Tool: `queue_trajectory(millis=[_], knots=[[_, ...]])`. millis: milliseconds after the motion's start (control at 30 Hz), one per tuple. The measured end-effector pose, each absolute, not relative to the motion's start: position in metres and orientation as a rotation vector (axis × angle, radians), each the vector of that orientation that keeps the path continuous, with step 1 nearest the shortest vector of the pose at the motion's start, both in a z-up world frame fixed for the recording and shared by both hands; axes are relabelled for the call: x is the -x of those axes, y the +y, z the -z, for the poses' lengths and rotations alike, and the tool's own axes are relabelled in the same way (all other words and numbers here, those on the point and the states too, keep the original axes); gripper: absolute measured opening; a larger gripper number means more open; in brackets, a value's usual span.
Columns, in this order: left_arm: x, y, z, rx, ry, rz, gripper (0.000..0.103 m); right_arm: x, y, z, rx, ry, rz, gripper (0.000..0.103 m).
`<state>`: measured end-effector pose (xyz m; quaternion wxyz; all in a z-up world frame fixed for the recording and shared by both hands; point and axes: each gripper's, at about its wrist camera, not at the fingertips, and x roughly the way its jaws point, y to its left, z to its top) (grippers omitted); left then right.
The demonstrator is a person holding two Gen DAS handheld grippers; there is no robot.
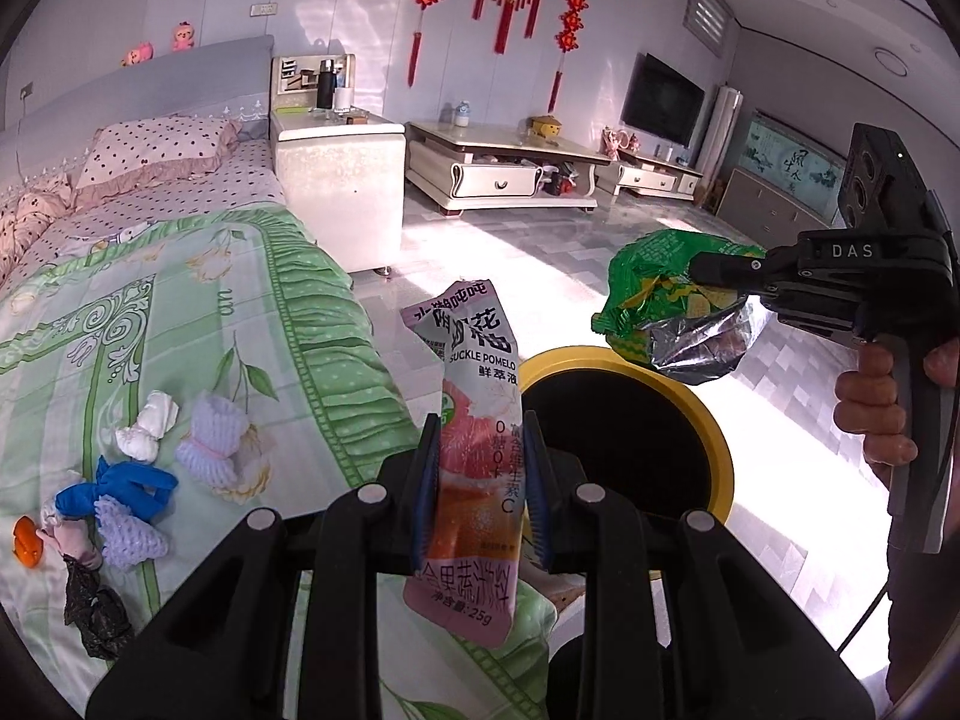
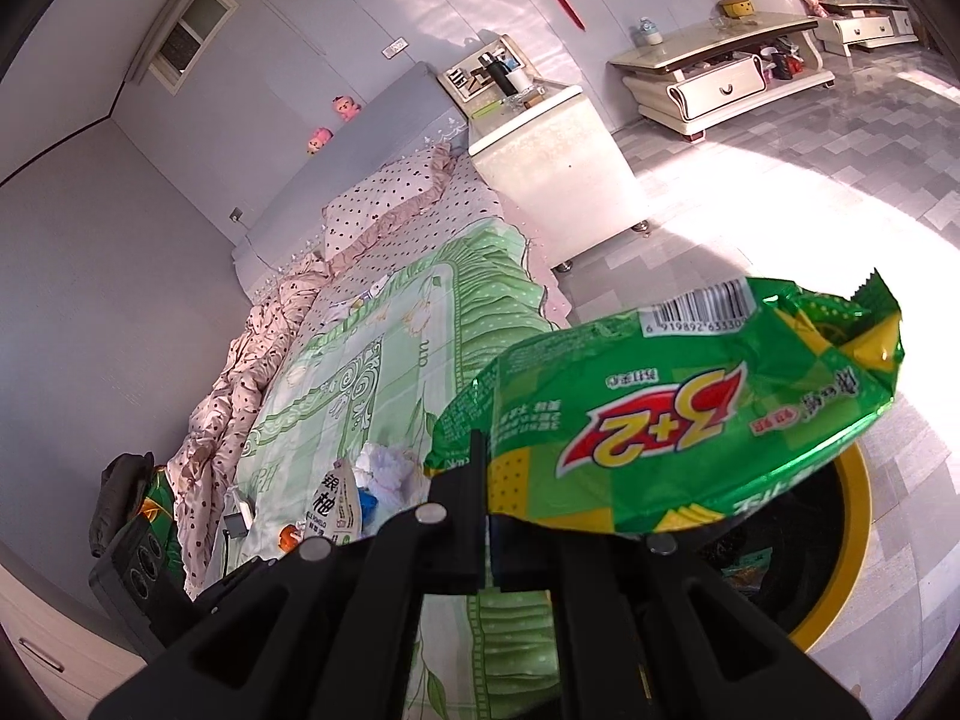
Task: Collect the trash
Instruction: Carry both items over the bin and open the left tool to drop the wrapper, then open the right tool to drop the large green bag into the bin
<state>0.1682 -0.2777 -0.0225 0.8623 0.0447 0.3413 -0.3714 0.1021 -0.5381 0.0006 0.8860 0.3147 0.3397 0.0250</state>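
A pink drink sachet (image 1: 474, 468) is being clenched in the left gripper (image 1: 480, 480) and a green snack wrapper (image 2: 678, 414) in the right gripper (image 2: 480, 510), both being held near the yellow-rimmed bin (image 1: 717, 420), while more scraps (image 1: 120, 492) are being left on the bed (image 1: 240, 324).

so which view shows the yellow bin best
The left wrist view: the yellow bin shows most of its rim and dark opening beside the bed. The right wrist view catches only a rim arc under the green wrapper.

Both tongs (image 1: 480, 480) (image 2: 486, 510) apparently clamped, angled down.
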Motion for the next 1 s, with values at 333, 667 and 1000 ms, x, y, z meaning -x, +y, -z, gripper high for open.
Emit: queue_trajectory(millis=[333,667,1000], knots=[[-0.172,-0.347,0.056,-0.112,0.787,0.835,0.024,-0.105,-0.572,0.041,-0.715,0.762,0.003,0.001],[-0.176,-0.388,0.089,-0.131,0.846,0.855,0.025,-0.119,-0.587,0.072,-0.746,0.82,0.068,0.001],[-0.179,-0.388,0.094,-0.113,0.848,0.858,0.046,-0.122,-0.594,0.081,-0.76,0.855,0.107,0.005]])
